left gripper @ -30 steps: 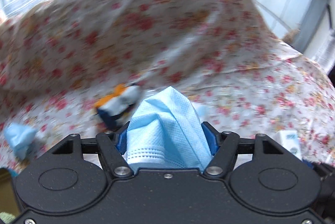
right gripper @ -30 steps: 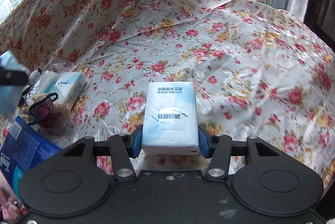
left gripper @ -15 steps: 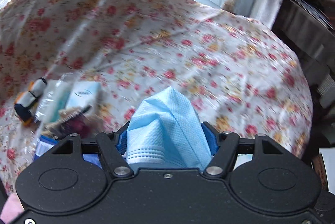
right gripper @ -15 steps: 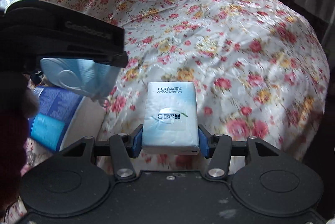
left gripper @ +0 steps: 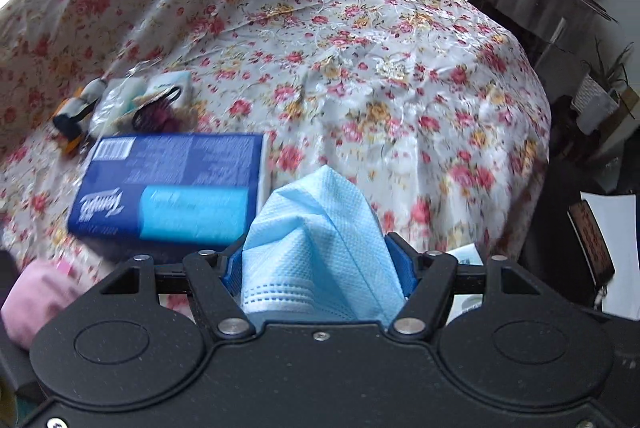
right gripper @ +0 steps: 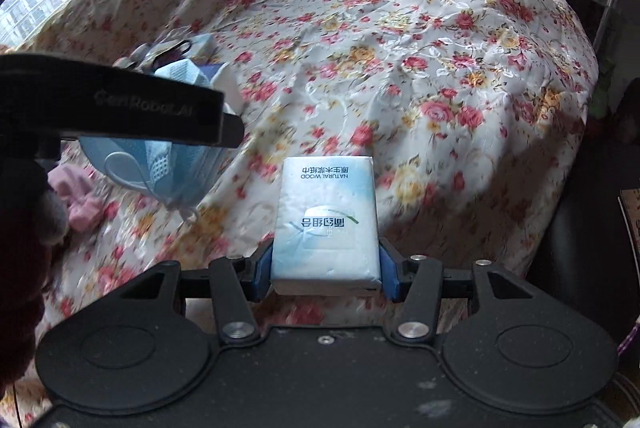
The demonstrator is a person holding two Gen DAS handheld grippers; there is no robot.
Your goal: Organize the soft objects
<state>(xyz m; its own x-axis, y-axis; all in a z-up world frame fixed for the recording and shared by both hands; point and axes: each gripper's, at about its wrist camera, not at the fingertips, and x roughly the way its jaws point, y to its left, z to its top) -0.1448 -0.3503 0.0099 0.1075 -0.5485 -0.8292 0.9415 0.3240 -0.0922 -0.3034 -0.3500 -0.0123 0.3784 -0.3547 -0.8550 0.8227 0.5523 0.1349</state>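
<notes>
I've got a light blue pleated face mask (left gripper: 320, 240) bunched upright in my left tool — its ear loop (right gripper: 120, 171) dangles below. My right tool pinches a white-and-blue tissue pack (right gripper: 326, 224) by its sides, flat, printed face up — both held above the floral cloth.
</notes>
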